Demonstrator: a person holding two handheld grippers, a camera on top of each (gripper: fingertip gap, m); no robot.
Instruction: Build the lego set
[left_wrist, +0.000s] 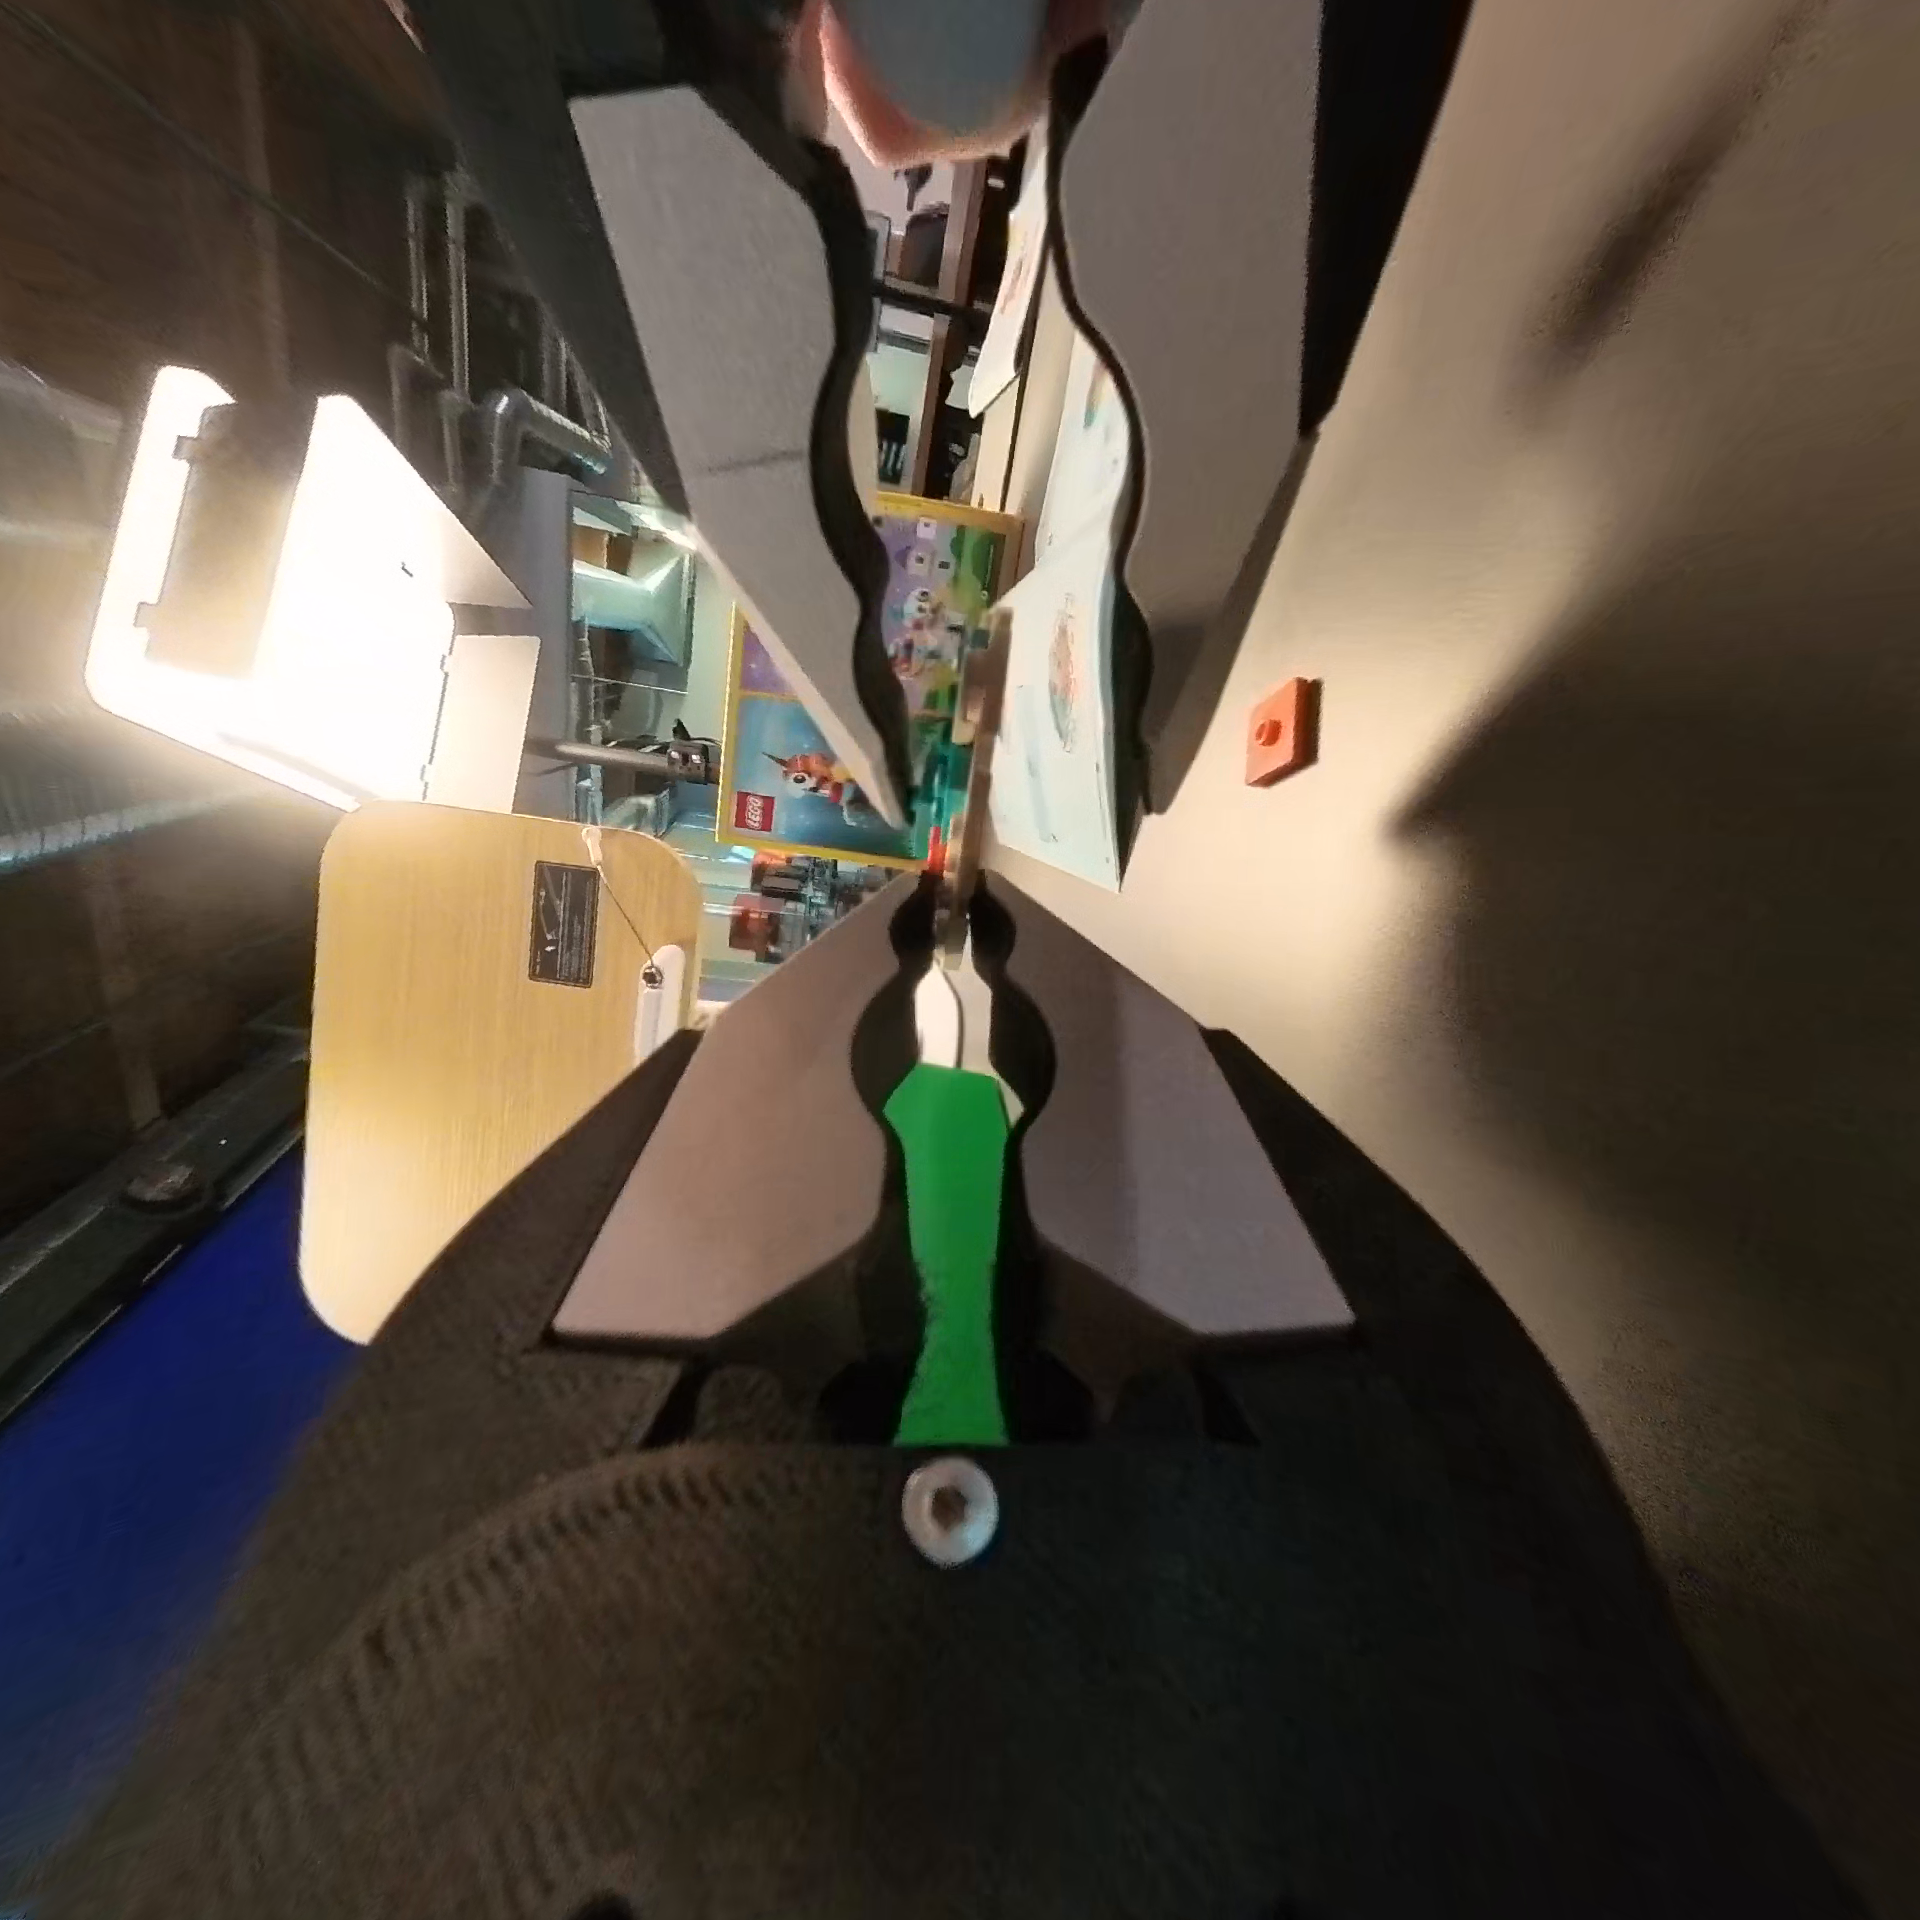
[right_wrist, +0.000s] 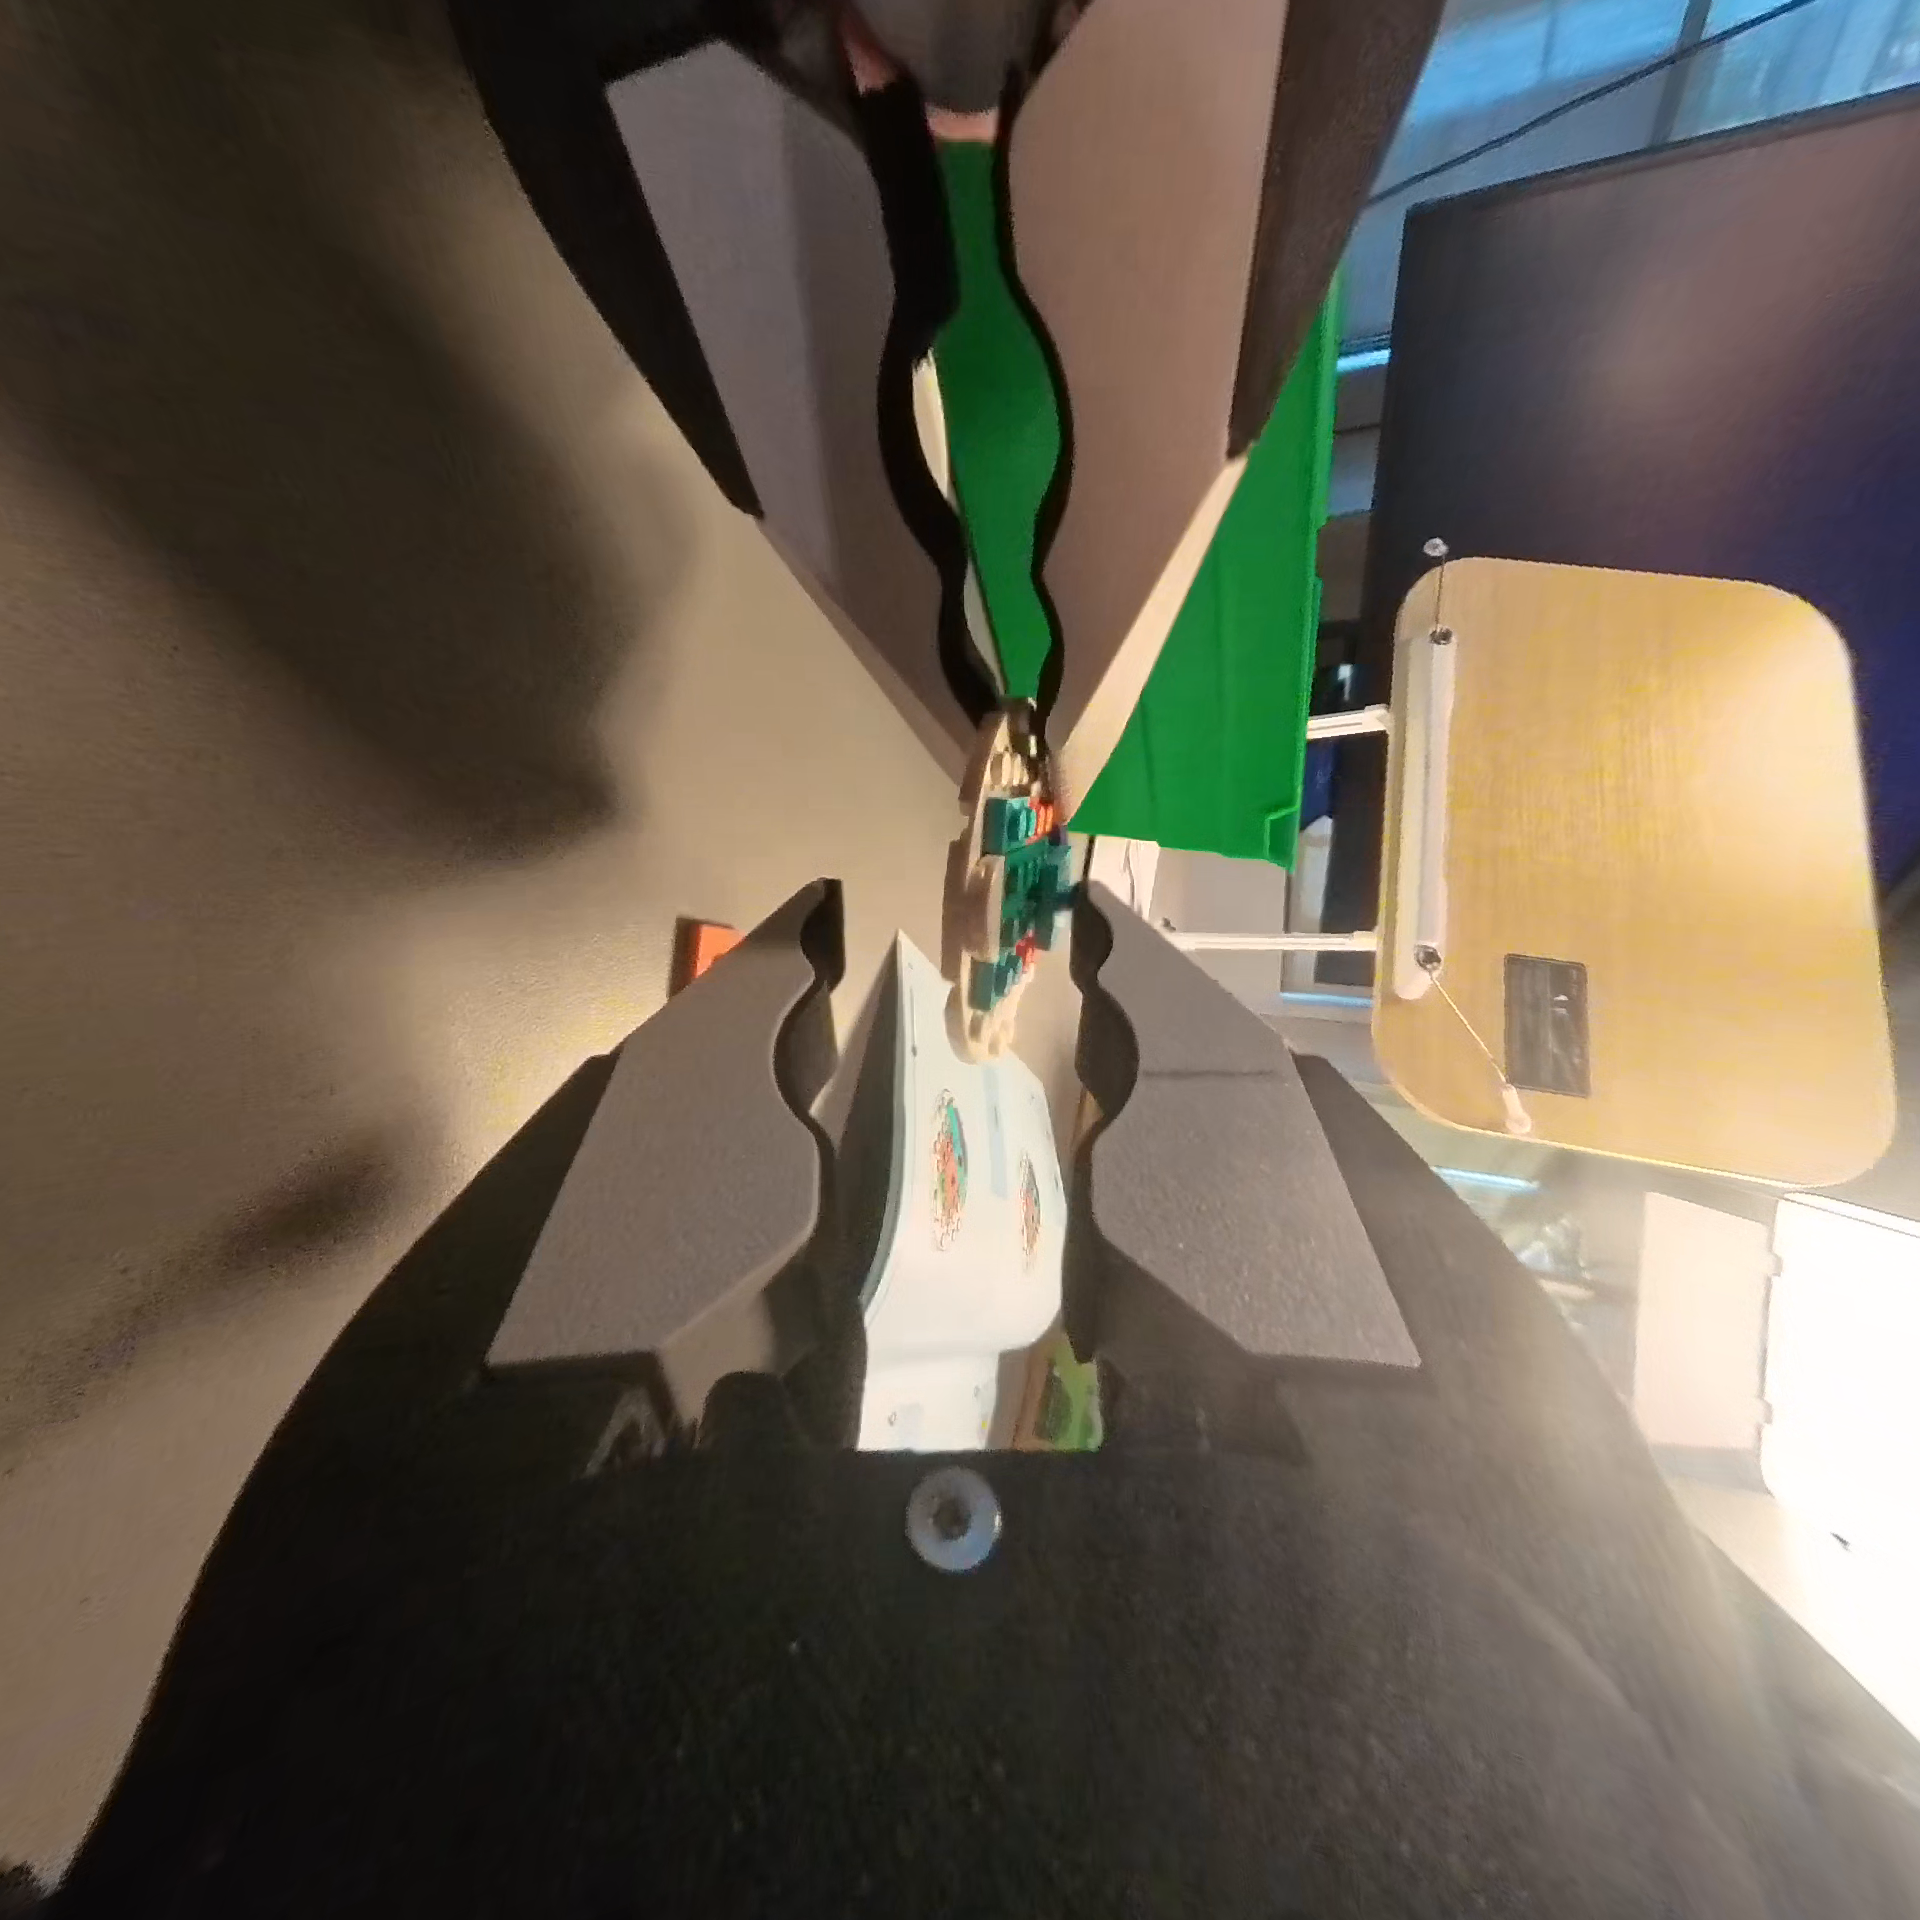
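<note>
The lego build is a tan round-edged plate with teal and red bricks on it (right_wrist: 1003, 894). It is held up above the table. It shows edge-on in the left wrist view (left_wrist: 971, 727). My left gripper (left_wrist: 940, 902) is shut on one end of the tan plate, and in the right wrist view (right_wrist: 1023, 715) it comes in from the top. My right gripper (right_wrist: 951, 914) is open, its fingers straddling the other end of the build; one fingertip (right_wrist: 1081, 920) is at the teal bricks. A loose orange single-stud plate (left_wrist: 1280, 732) lies on the table.
The open instruction booklet (right_wrist: 966, 1195) lies on the beige table (right_wrist: 312, 675) under the build. The lego box (left_wrist: 800, 769) stands behind it. A green bin (right_wrist: 1195, 675) is near the left gripper. A wooden chair back (right_wrist: 1642, 873) stands beyond the table edge. Less than 4 cm separates the two grippers' tips.
</note>
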